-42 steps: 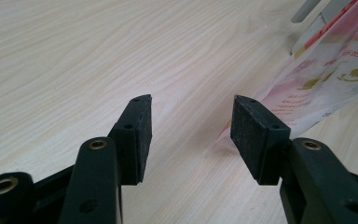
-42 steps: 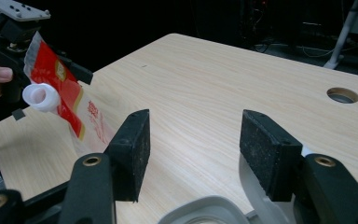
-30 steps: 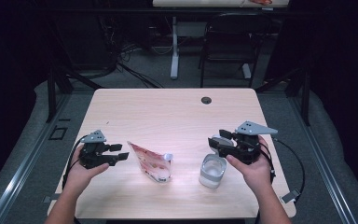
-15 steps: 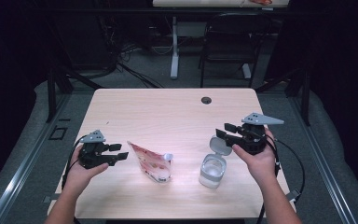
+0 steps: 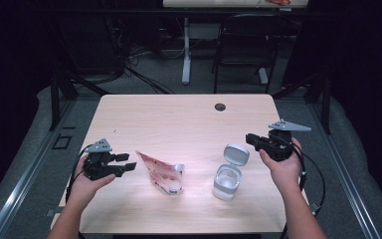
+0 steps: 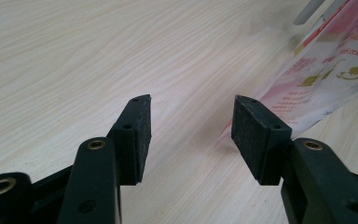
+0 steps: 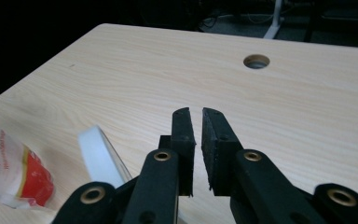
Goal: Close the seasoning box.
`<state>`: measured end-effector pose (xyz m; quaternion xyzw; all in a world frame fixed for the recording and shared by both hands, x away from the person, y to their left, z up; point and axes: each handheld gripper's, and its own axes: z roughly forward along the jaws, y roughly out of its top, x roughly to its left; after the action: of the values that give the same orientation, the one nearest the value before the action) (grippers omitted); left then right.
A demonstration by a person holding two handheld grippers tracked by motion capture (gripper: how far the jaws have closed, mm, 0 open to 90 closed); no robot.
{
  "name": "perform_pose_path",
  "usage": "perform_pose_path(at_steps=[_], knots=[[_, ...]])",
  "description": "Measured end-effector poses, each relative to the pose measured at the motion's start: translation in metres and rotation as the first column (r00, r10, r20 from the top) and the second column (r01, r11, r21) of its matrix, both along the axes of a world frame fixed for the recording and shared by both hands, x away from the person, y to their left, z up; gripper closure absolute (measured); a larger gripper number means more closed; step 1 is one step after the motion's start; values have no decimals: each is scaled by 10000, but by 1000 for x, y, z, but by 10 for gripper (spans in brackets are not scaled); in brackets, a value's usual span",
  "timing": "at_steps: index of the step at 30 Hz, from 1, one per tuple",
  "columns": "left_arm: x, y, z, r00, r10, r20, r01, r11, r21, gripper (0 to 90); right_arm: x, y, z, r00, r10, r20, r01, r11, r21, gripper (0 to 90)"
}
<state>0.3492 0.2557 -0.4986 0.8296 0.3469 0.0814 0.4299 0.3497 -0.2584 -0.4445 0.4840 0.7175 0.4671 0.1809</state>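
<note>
A clear plastic tub (image 5: 227, 183) stands on the wooden table (image 5: 189, 124), and its white hinged lid (image 5: 236, 153) is tipped up and open. A red-and-white plastic pouch (image 5: 161, 172) lies left of it. My right gripper (image 5: 249, 138) hovers to the right of the lid and apart from it. Its jaws have just been closing and are down to a thin slit with nothing in it (image 7: 196, 116). The lid (image 7: 100, 156) and the pouch (image 7: 9, 172) lie to its lower left. My left gripper (image 5: 129, 162) rests open, left of the pouch (image 6: 326, 79), with nothing between its pads (image 6: 191, 122).
A round cable hole (image 5: 220, 106) sits near the table's far edge, also seen as the hole (image 7: 256, 60). Behind the table are a chair (image 5: 241, 55), a desk leg and floor cables. Both grippers' cables trail off the near table corners.
My right gripper has drawn back to the right from the tub and its jaws have come together. The lid now stands open. The left gripper has stayed put.
</note>
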Motion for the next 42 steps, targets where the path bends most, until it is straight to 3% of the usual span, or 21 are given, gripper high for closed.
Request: perform_pose_path(at_steps=[4, 13, 24, 34, 42], knots=[[0, 0, 0, 10000, 10, -2, -10, 10000, 18, 481, -2, -5, -8, 9998, -69, -189, 74, 9995, 311, 859], [0, 0, 0, 10000, 19, 10, -19, 10000, 2, 481, -5, -8, -9, 9998, -68, -192, 74, 9995, 310, 900], [-1, 1, 0, 10000, 54, 9, -54, 10000, -5, 481, -14, -3, -8, 9993, 354, -95, -349, 9984, 444, 900], [-1, 1, 0, 10000, 49, 3, -49, 10000, 46, 481, -34, 6, -9, 9960, 887, 128, -894, 9937, 682, 900], [-1, 2, 0, 10000, 48, 17, -49, 10000, 47, 481, -47, 16, -11, 9922, 1219, 243, -1230, 9911, 517, 893]])
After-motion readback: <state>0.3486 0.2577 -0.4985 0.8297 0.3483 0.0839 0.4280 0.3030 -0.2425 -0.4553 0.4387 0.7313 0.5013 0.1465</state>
